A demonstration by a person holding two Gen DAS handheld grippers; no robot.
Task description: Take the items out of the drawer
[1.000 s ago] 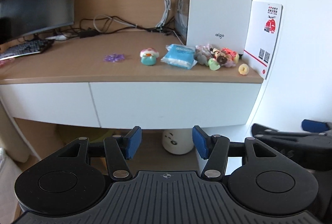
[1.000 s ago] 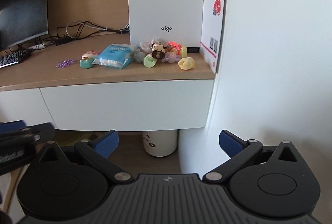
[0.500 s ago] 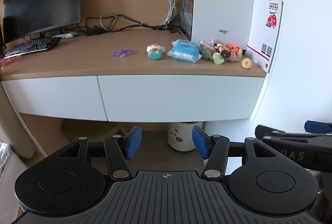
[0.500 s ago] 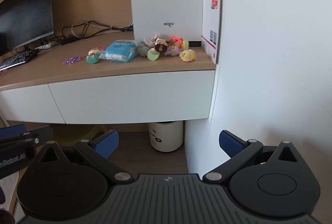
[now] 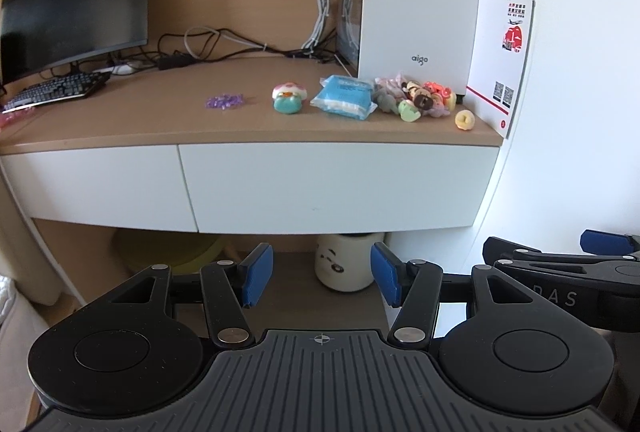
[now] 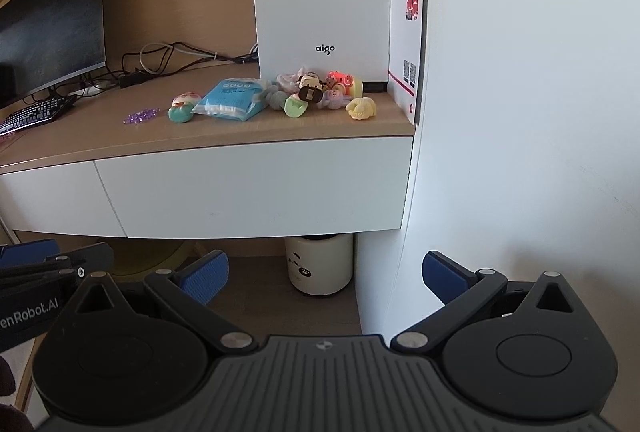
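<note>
A white drawer front (image 5: 332, 188) (image 6: 256, 188) sits closed under the wooden desk top, with a second closed drawer (image 5: 92, 184) to its left. On the desk lie a blue tissue pack (image 5: 344, 101) (image 6: 234, 100), a mushroom-shaped toy (image 5: 289, 97) (image 6: 183, 107), a pile of small toys (image 5: 420, 98) (image 6: 320, 92), a yellow toy (image 5: 465, 119) (image 6: 362, 108) and purple beads (image 5: 225, 100) (image 6: 141, 115). My left gripper (image 5: 322, 278) is open and empty, held back from the drawer below desk height. My right gripper (image 6: 325, 278) is open wide and empty, beside the left one.
A white computer tower (image 5: 420, 0) and a leaning card (image 5: 502, 64) stand at the desk's right end against the white wall (image 6: 520, 112). A monitor (image 5: 76, 12), keyboard (image 5: 56, 92) and cables lie at the left. A white panda bin (image 5: 348, 264) stands under the desk.
Both grippers have drawn back and slightly lower from the desk, so the drawers and desk look smaller and farther. Both stay open and empty.
</note>
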